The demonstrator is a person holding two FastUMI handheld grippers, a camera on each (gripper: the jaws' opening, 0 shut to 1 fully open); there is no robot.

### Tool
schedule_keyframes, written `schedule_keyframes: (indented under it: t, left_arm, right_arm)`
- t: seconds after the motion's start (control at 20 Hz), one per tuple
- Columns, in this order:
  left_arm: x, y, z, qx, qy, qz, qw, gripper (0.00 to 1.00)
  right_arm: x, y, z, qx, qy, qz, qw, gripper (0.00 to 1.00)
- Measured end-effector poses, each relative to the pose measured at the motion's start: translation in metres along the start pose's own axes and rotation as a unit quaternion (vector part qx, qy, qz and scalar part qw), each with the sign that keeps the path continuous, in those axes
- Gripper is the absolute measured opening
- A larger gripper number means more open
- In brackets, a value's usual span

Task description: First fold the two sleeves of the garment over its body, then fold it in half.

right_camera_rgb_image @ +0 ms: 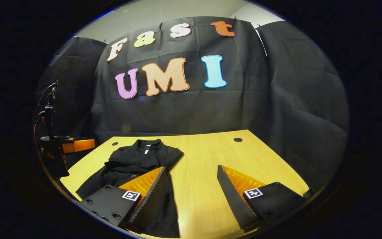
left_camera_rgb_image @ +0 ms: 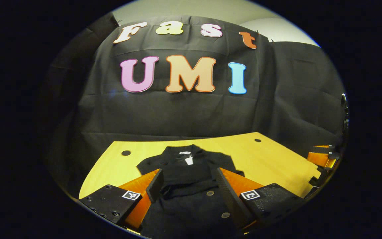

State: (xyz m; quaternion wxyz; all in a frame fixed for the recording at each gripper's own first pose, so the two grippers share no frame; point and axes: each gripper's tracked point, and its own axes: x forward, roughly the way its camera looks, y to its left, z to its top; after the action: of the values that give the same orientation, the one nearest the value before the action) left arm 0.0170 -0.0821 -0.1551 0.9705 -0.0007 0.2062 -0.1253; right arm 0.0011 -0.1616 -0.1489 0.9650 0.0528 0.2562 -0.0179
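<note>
1. The black garment [left_camera_rgb_image: 187, 172] lies flat on the yellow bench [left_camera_rgb_image: 270, 159], collar at the far end, hem toward the grippers, so its long axis runs straight away from them.
2. The left gripper [left_camera_rgb_image: 188, 186] hangs over the garment's near part, fingers spread wide, gripping nothing; cloth shows between them.
3. The right gripper [right_camera_rgb_image: 192, 189] is also released, its fingers wide apart over bare bench, the garment [right_camera_rgb_image: 138, 162] off to its left.
4. Both sleeves appear already folded in, so the halving fold looks next, hem carried toward collar; the left gripper sits nearer.
</note>
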Motion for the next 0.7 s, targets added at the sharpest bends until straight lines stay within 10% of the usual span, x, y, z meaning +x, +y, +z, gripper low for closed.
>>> schedule_keyframes:
  t: [0.7]
  left_arm:
    - [-0.102,0.053,-0.139,-0.023,0.123,0.058,0.99,0.94]
  right_arm:
    - [-0.04,0.034,-0.108,-0.037,0.089,-0.001,0.995,0.98]
